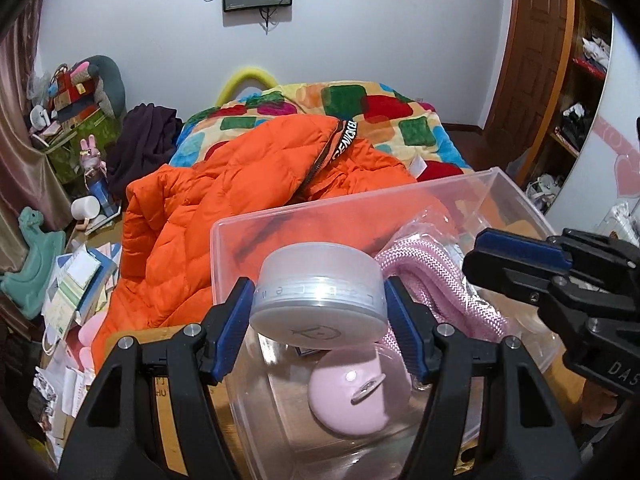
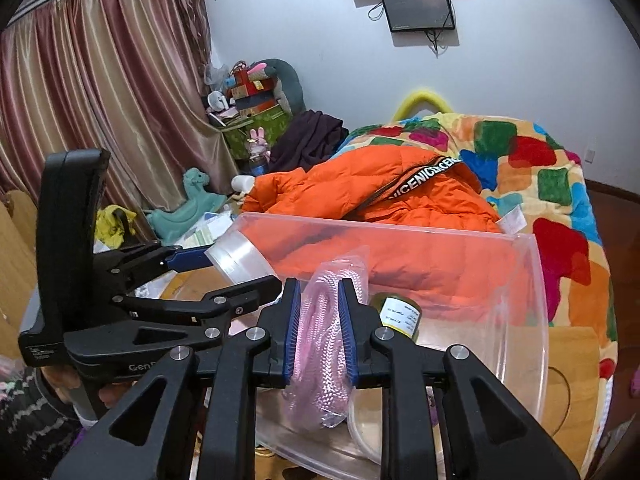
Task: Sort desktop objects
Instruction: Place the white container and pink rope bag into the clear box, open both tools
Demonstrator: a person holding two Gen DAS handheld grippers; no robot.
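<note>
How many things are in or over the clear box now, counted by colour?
Pink: 2, the bagged rope held by the right gripper and the round case on the box floor.
Grey-white: 1, the round tin held by the left gripper.
Yellow-labelled: 1, the small jar.
Total: 4 that I can make out.

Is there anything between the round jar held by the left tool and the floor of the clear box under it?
Yes. The left tool grips the round jar above the clear box, and a pink round object lies on the box floor right below it. The bagged pink rope lies just to the right.
</note>
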